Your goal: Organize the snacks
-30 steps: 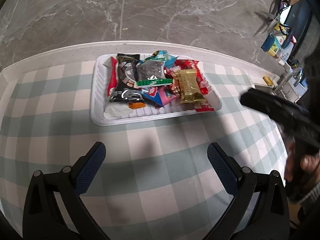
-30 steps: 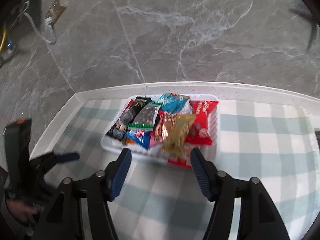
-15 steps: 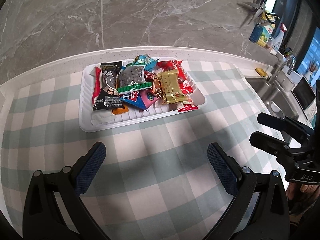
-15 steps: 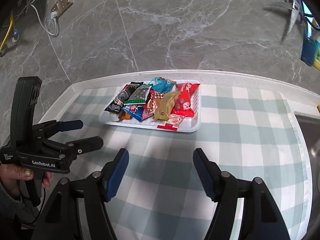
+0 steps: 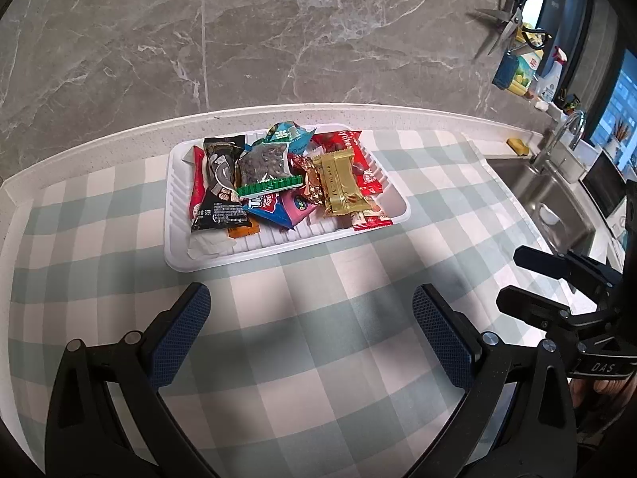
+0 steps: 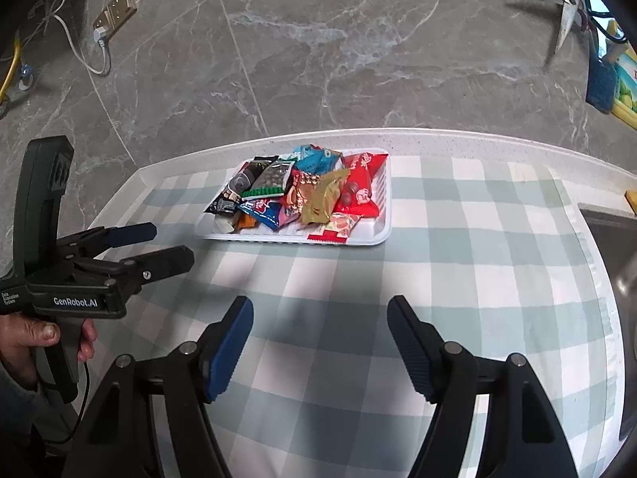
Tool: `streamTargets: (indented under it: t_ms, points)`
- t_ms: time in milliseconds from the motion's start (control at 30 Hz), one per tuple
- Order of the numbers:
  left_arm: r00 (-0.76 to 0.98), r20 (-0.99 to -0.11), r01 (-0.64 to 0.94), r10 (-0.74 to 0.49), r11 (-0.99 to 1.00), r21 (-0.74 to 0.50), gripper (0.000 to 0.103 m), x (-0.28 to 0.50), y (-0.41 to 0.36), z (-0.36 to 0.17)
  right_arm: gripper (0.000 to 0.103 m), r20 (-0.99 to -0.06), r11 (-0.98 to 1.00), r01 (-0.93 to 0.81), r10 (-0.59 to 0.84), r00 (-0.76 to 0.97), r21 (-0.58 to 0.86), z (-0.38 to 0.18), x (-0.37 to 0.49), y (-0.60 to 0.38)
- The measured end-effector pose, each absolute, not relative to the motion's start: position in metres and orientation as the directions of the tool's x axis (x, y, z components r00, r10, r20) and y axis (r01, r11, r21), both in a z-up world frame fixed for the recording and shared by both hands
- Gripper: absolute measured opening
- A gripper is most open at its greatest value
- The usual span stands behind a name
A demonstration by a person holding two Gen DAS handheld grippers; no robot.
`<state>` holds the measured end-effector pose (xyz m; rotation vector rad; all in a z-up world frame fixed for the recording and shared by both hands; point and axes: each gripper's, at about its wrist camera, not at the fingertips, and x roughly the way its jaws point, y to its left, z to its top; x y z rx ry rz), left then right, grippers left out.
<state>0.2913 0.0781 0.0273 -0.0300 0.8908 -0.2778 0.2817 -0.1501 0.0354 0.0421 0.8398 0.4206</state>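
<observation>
Above the checked desk (image 5: pixel 310 358), both tools, left tool (image 5: pixel 310 318) and right tool (image 6: pixel 320 334), gape empty, the right's jaws just widening; snack tray (image 6: pixel 380 215) beyond, marble wall (image 5: pixel 318 40) behind.

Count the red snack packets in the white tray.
3 show: a narrow red stick along the tray's left side, a large red bag at the right rear, a red-and-white wrapper at the front right corner. Others may be buried.

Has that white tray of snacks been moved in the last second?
No. The white tray sits by the same counter edge on the same cloth checks; only the cameras shifted.
</observation>
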Motion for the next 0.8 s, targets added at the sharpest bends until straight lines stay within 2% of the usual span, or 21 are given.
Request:
streamTargets:
  t_ms: [800]
  points:
    - [0.595,-0.764,0.226,-0.25,0.964,-0.14,0.103,0.2918,0.0774,0.0269,0.074,-0.719,0.918,-0.339,0.379,0.583,0.209,0.0312,0.2832,-0.1521]
